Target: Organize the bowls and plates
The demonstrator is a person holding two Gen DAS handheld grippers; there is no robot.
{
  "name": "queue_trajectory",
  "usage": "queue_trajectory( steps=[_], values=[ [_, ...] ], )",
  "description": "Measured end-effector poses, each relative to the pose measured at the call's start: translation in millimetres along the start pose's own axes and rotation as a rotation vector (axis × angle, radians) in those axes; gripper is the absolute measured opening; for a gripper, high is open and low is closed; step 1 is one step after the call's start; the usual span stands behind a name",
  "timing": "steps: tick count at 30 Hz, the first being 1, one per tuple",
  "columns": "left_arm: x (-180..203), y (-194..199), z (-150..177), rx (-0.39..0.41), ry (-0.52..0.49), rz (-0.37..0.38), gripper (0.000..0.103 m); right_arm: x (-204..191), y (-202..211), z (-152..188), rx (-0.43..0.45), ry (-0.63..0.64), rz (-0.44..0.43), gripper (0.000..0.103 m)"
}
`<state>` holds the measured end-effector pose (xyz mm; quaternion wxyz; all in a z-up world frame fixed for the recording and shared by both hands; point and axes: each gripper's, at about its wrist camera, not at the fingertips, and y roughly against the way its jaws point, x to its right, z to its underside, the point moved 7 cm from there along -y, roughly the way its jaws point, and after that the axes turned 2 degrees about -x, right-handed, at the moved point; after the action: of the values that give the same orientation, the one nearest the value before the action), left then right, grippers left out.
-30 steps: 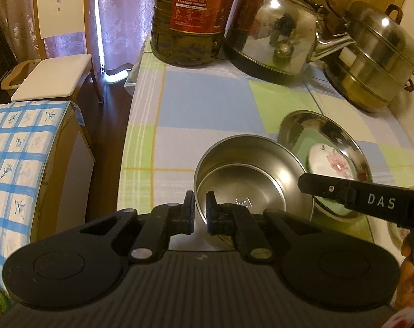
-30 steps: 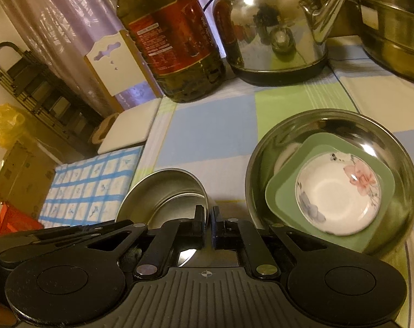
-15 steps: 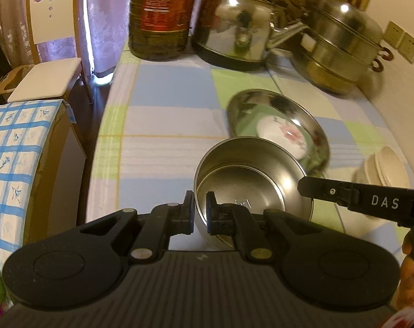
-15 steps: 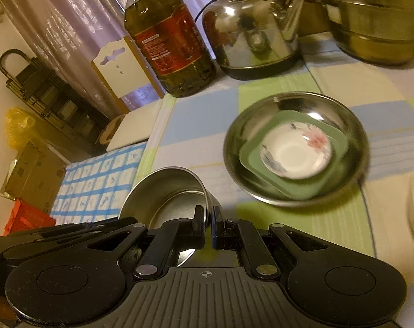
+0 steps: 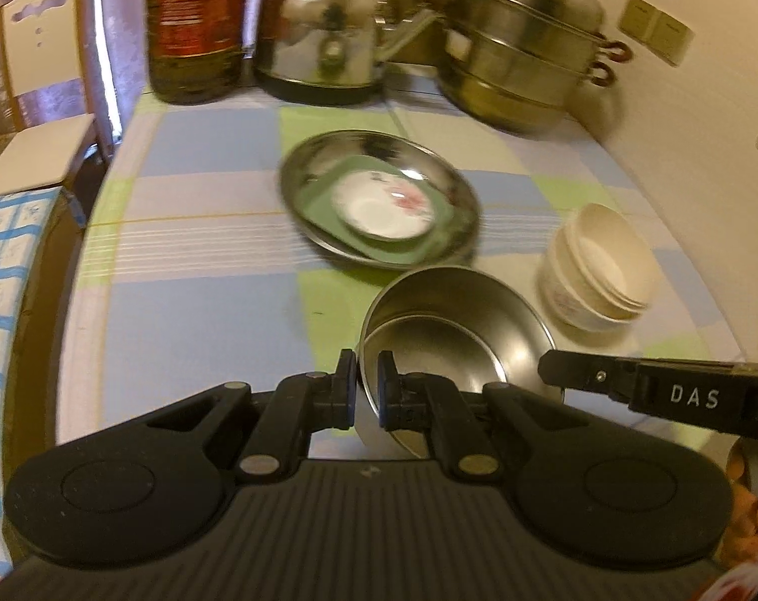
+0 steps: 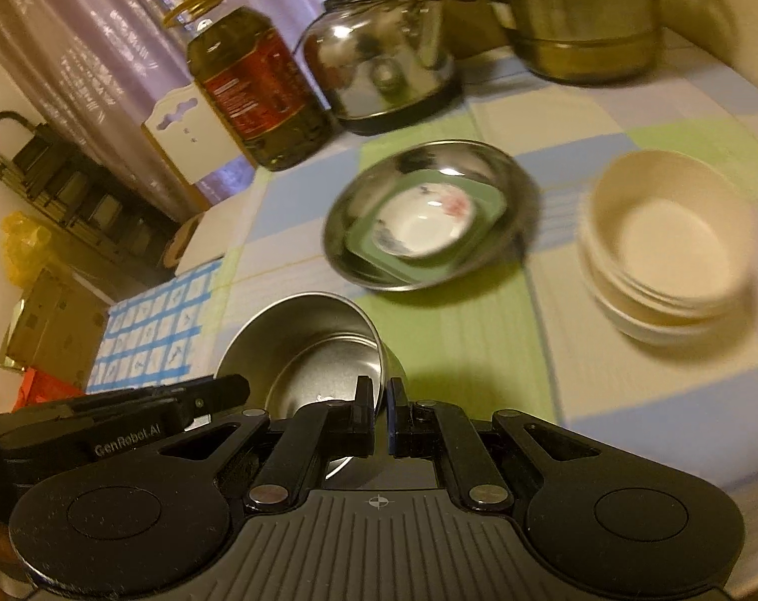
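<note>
A steel bowl (image 5: 459,330) is held off the table by both grippers. My left gripper (image 5: 366,390) is shut on its near-left rim. My right gripper (image 6: 380,413) is shut on its right rim; the bowl also shows in the right wrist view (image 6: 308,345). Beyond it a wide steel dish (image 5: 323,160) holds a green square plate (image 5: 399,245) with a white flowered saucer (image 5: 384,205) on top. The dish also shows in the right wrist view (image 6: 499,160). A stack of cream bowls (image 5: 599,265) stands to the right, also in the right wrist view (image 6: 669,245).
At the back of the checked tablecloth (image 5: 193,300) stand an oil bottle (image 5: 193,25), a steel kettle (image 5: 323,35) and a stacked steamer pot (image 5: 524,55). A wall (image 5: 704,125) runs along the right. A white chair (image 5: 38,90) and a blue-checked box (image 5: 3,270) stand left of the table.
Both grippers have carried the steel bowl back and to the right, away from the wide dish. The stack of cream bowls has come into view on the right.
</note>
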<state>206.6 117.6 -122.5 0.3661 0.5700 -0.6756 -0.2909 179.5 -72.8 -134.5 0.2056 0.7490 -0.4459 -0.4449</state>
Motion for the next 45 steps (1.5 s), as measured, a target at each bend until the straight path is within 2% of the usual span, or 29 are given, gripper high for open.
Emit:
queue_trajectory(
  steps=[16,24,34,38,45],
  values=[
    [120.8,-8.0,8.5,-0.013,-0.153,0.134,0.007,89.3,89.9,21.8,0.065,-0.138,0.096,0.005],
    [162.0,-9.0,-6.5,0.016,-0.195,0.178,0.007,115.4,119.3,7.4,0.116,-0.168,0.128,0.005],
    [179.8,-20.4,-55.9,0.074,-0.185,0.185,0.007,130.0,130.3,-45.8,0.223,-0.158,0.125,0.005],
    [180.9,-31.0,-74.6,0.089,-0.177,0.175,0.007,133.5,122.0,-65.6,0.236,-0.158,0.124,0.005],
    [176.5,-55.3,-95.4,0.071,-0.149,0.162,0.007,145.3,99.6,-91.8,0.229,-0.160,0.132,0.005]
  ],
)
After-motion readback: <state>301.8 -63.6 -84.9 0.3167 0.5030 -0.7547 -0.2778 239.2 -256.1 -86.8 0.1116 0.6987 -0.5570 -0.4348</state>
